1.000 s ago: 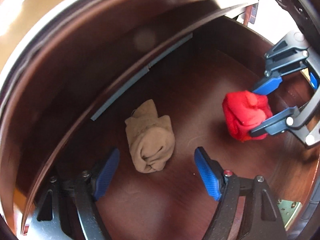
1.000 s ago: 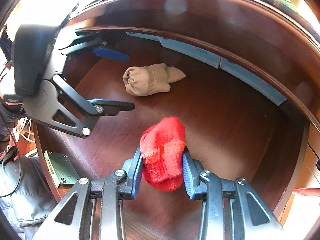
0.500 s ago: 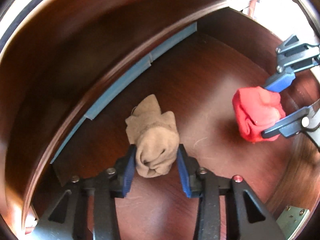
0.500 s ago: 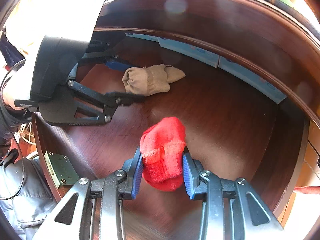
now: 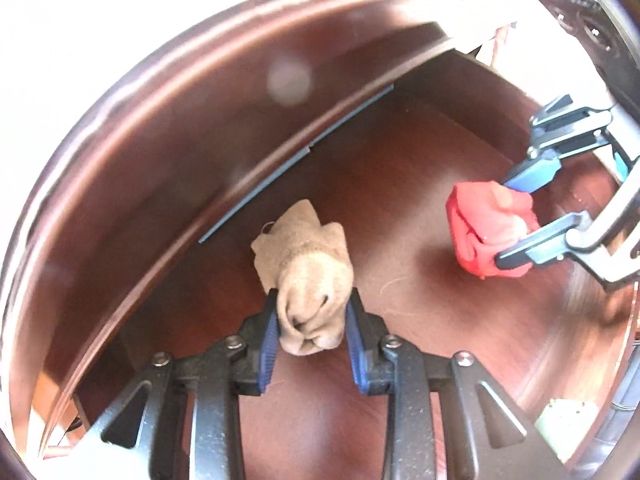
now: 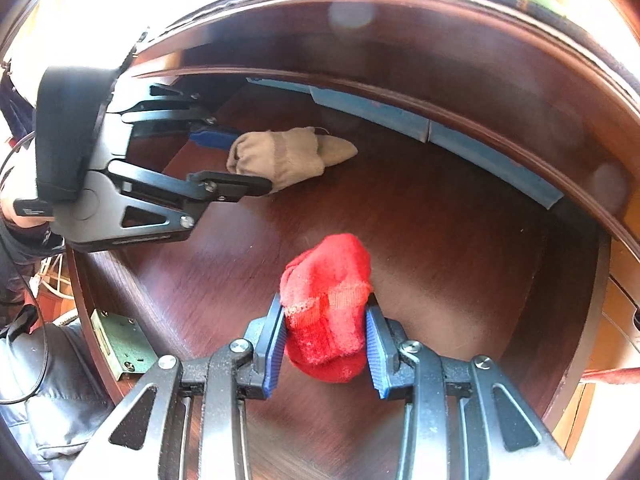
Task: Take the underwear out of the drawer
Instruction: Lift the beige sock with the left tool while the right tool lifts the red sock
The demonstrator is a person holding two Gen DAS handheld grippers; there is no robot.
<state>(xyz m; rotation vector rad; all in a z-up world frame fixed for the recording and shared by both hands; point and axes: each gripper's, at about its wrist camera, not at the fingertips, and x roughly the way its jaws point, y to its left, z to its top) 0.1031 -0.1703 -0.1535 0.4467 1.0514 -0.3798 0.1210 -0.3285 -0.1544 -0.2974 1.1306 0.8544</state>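
Left gripper (image 5: 310,322), wide before, is closing on beige bundle (image 5: 306,276).

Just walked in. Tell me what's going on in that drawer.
A person is working inside a wooden drawer with two tools. The left hand-held gripper is closing on a rolled beige garment, its pads already against the fabric. The right hand-held gripper is clamped on a rolled red garment. Both bundles are still inside the drawer.
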